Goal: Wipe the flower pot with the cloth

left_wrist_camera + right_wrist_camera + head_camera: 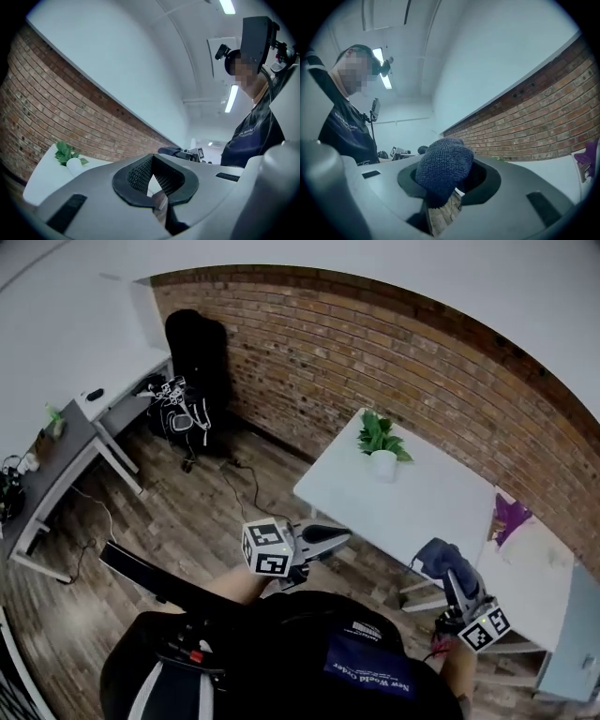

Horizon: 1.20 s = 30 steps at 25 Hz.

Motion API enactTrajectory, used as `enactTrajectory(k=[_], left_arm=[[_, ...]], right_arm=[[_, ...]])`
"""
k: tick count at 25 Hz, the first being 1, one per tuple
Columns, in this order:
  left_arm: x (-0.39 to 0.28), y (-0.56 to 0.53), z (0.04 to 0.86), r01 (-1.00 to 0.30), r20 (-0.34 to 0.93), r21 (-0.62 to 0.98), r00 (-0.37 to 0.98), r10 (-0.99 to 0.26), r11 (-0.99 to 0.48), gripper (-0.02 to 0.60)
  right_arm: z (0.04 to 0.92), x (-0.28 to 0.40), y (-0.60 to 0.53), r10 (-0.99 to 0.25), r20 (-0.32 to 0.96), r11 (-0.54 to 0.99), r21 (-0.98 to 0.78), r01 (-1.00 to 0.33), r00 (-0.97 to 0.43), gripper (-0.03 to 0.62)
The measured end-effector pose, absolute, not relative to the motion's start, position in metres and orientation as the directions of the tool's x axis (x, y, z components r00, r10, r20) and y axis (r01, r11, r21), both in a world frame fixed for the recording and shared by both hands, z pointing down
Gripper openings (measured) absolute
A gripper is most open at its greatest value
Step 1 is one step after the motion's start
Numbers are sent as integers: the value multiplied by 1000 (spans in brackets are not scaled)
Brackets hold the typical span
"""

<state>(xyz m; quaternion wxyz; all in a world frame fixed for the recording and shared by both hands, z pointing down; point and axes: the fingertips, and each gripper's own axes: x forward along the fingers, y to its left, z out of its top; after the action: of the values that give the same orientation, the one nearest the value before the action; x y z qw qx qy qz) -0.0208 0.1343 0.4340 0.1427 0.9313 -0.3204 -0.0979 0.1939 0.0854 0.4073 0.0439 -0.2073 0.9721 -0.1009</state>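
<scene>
left gripper [153, 177] jaws closed, empty — right gripper [451, 182] jaws clamped on the cloth [440, 168]

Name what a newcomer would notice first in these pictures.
A red brick wall fills the background, with a white flower pot on the white table in front of it. Nearer the person, the right hand-held gripper is clamped on a knitted blue cloth. The left hand-held gripper is shut and empty.

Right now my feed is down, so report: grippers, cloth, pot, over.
Left gripper shut, empty. Right gripper shut on blue cloth. Flower pot on white table, untouched, grippers short of it. Nothing seen blocking the way.
</scene>
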Motion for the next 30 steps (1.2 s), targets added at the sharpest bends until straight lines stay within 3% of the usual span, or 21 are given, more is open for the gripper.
enactTrajectory(k=[9, 23, 30], left_arm=[[-42, 64, 443, -597, -72, 320, 759, -647, -736, 2], [-149, -146, 452, -381, -92, 293, 902, -423, -877, 2], [-168, -216, 477, -342, -81, 341, 917, -390, -876, 2]], right_arm=[[423, 175, 8, -385, -38, 901, -233, -366, -922, 118], [409, 61, -155, -595, -9, 788, -205, -580, -804, 118], [422, 39, -208, -626, 95, 743, -231, -628, -774, 118]])
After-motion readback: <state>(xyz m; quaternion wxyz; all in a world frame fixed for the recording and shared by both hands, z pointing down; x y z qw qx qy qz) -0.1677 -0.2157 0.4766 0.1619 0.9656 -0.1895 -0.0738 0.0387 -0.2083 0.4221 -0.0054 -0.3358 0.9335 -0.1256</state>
